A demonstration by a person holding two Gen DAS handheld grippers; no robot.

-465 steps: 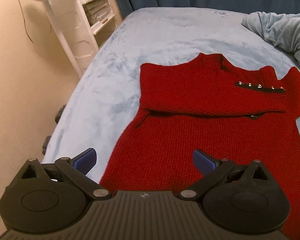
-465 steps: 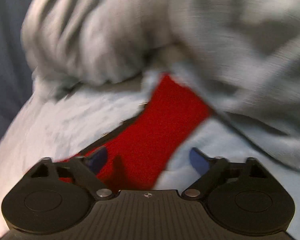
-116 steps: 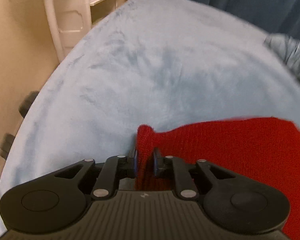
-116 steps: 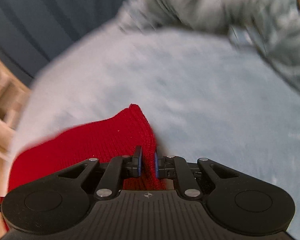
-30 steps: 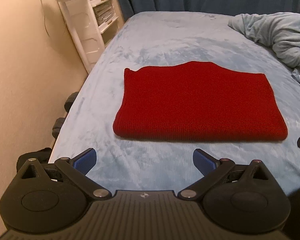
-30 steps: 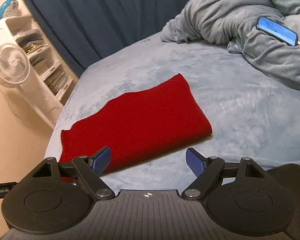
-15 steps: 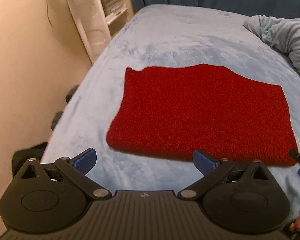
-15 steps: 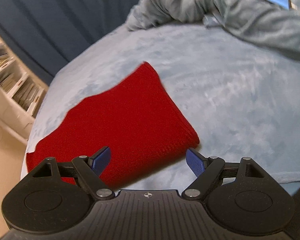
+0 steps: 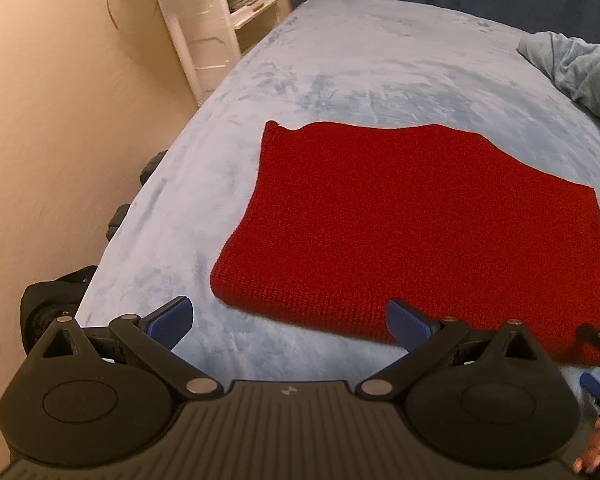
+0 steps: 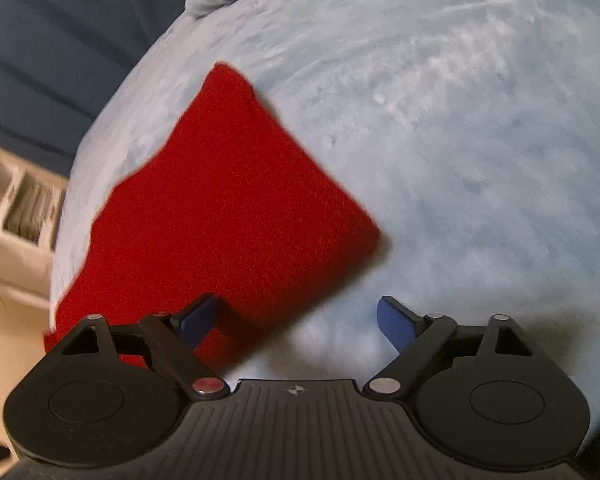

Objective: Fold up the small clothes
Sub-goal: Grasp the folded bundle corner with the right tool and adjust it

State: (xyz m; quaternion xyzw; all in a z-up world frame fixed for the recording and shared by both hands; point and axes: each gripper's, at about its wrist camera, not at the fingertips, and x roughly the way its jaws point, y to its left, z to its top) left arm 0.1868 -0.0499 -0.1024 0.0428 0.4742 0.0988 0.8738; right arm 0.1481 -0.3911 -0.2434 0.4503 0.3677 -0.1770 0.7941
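The red sweater [image 9: 412, 224] is a ribbed matt knit. Under it the pale blue bedspread [image 9: 360, 64] looks like brushed plush fleece. The left gripper [image 9: 290, 318] and right gripper [image 10: 298, 318] are matt black ridged plastic with blue pads and shiny metal rivets. Far left, the white shelf [image 9: 204, 20] looks like smooth plastic.

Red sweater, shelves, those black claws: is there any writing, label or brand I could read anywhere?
None can be read.
red sweater: plain knit, no label showing.
white shelf: stacked papers, too small to read.
left claw and right claw: only a small round emblem on each body, no letters.
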